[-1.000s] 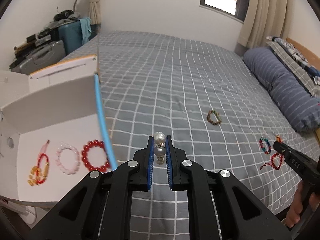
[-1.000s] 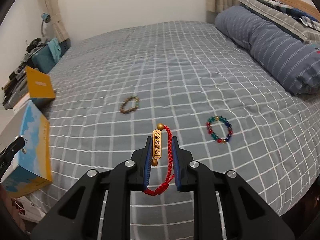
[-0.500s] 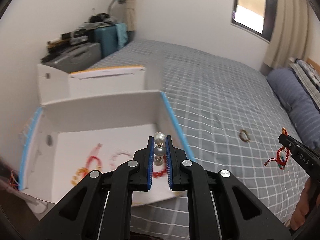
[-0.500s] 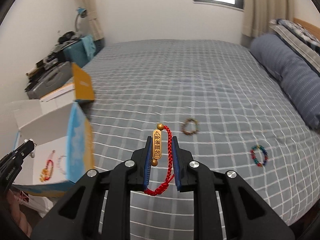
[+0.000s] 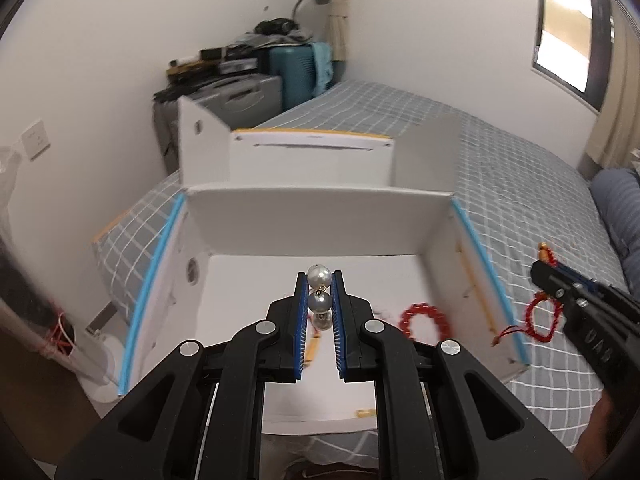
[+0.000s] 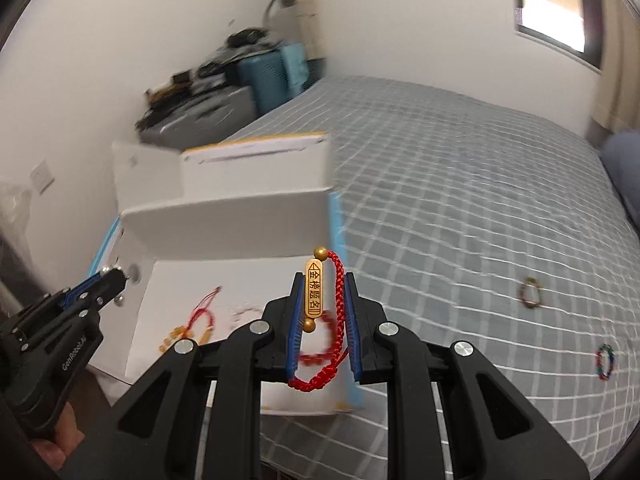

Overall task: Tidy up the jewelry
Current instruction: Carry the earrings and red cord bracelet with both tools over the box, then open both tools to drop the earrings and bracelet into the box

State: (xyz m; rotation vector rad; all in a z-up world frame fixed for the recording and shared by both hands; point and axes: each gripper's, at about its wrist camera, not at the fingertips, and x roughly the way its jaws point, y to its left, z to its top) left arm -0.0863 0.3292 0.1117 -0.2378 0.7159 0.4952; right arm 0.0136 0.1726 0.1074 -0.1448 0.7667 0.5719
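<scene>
A: The pearl piece (image 5: 319, 294) is sitting clamped between the left gripper (image 5: 319, 280) jaws, three silvery beads stacked in a line, the top one poking past the fingertips. It is hanging over the open white box (image 5: 320, 216).

B: And the right gripper (image 6: 323, 280) is pinching the red cord bracelet (image 6: 338, 320), jaws narrowed onto it. The gold plate with engraved characters is standing upright against the left pad, and the cord's loop is drooping below the fingers.

A: From the left camera that right gripper (image 5: 548, 276) is hovering just outside the box's right wall, red loop dangling beside it.

B: Inside the box, a red bead bracelet (image 5: 425, 320) is lying on the floor near the right wall. My view is also catching a red-and-amber string piece (image 6: 192, 324) further left, blurred.

A: The box is resting at the corner of the grey checked bed (image 5: 520, 184).

B: Out on the bed, a brown bead bracelet (image 6: 530, 293) and a multicoloured bracelet (image 6: 605, 361) are lying well apart from the box.

A: A teal suitcase (image 5: 298, 74) is standing by the wall behind.
</scene>
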